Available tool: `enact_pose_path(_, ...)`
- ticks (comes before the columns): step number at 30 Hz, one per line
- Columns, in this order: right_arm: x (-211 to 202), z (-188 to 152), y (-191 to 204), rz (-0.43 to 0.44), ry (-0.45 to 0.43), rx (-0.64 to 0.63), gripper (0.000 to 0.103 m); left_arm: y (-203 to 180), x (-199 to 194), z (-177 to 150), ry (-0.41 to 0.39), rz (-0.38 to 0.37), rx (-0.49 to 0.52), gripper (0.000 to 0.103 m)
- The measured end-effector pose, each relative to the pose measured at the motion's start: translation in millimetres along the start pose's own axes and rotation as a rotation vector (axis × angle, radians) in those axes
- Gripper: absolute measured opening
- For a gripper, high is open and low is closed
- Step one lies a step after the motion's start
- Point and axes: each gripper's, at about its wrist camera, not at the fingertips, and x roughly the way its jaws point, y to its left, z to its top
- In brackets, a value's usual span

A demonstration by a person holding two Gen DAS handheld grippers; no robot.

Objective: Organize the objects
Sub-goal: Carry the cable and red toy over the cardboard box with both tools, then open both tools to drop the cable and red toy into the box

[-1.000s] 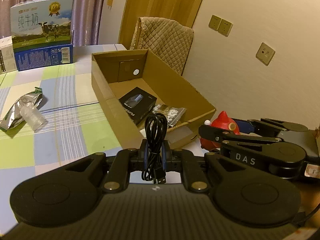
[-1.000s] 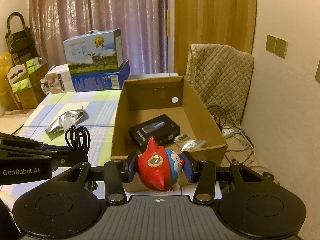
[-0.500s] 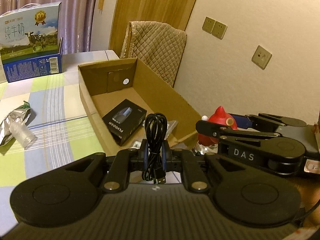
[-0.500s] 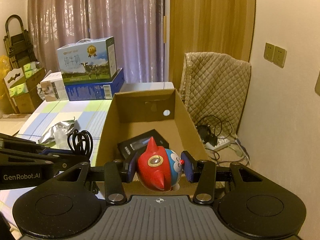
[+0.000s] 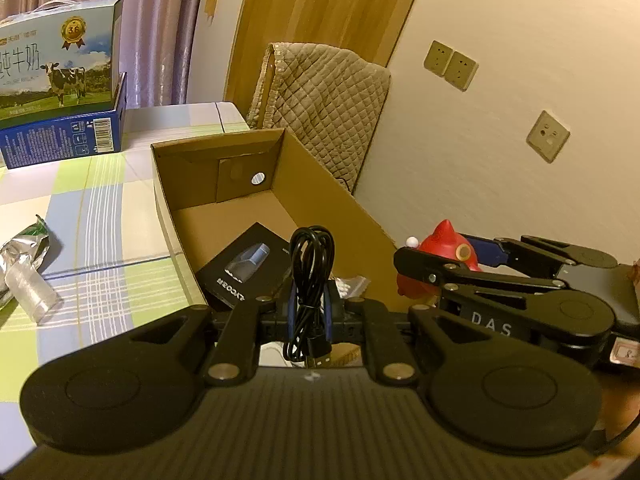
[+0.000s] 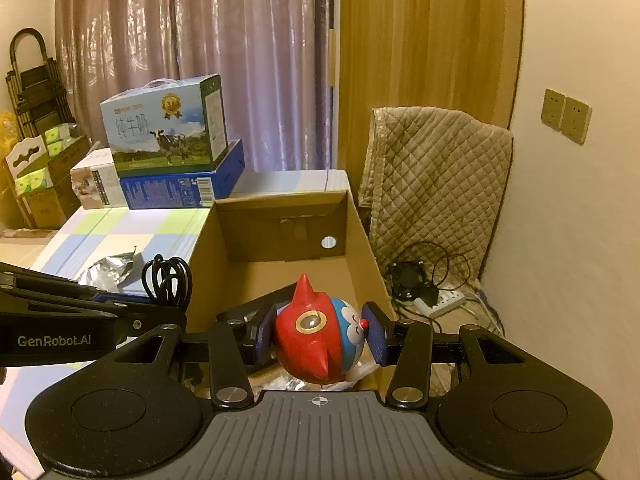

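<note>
My left gripper (image 5: 311, 312) is shut on a coiled black USB cable (image 5: 311, 280) and holds it over the near end of an open cardboard box (image 5: 224, 160). My right gripper (image 6: 319, 338) is shut on a red and blue round toy figure (image 6: 316, 332), also above the box's near end (image 6: 280, 208). The toy shows in the left wrist view (image 5: 440, 248) at the right. Inside the box lie a black product box (image 5: 244, 268) and a small clear bag of white bits (image 5: 350, 285). The cable shows in the right wrist view (image 6: 166, 280).
The box stands on a table with a checked cloth (image 5: 100, 216). A crumpled foil packet (image 5: 22, 252) and clear plastic piece (image 5: 30, 294) lie left. Milk cartons (image 6: 168, 136) are stacked at the far end. A quilted cover (image 6: 432, 176), power strip and cables (image 6: 440, 300) are right of the box.
Both grippers have moved forward and higher over the near end of the cardboard box, each still holding its object. The box interior now fills more of both views.
</note>
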Motion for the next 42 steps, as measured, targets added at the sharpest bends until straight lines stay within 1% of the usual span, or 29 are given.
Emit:
enact_pose_path(9, 24, 5, -10, 0.02, 0.017, 0.018, 0.044, 8, 22, 8, 0.02, 0.012, -0.014, 0.01)
enact_pose_path(17, 36, 8, -19, 0.017, 0.022, 0.036, 0.044, 12, 40, 12, 0.035, 0.023, -0.027, 0.01)
enact_pose_path(19, 38, 8, -21, 0.017, 0.024, 0.04, 0.044, 12, 45, 14, 0.041, 0.036, -0.027, 0.011)
enact_pose_path(20, 39, 8, -21, 0.017, 0.025, 0.042, 0.044, 12, 45, 14, 0.036, 0.046, -0.031, 0.017)
enact_pose_path(21, 40, 7, -22, 0.017, 0.026, 0.045, 0.044, 13, 46, 14, 0.034, 0.048, -0.034, 0.021)
enact_pose_path(31, 43, 2, -22, 0.036, 0.035, 0.066, 0.044, 22, 40, 12, 0.027, 0.068, -0.048, 0.021)
enact_pose_path(37, 46, 7, -19, 0.058, 0.026, 0.091, 0.044, 29, 32, 11, 0.014, 0.079, -0.065, 0.022)
enact_pose_path(40, 52, 11, -21, 0.081, 0.023, 0.131, 0.044, 33, 29, 10, 0.011, 0.084, -0.072, 0.023)
enact_pose_path(42, 54, 12, -25, 0.11, -0.007, 0.185, 0.045, 36, 26, 9, 0.008, 0.089, -0.079, 0.024)
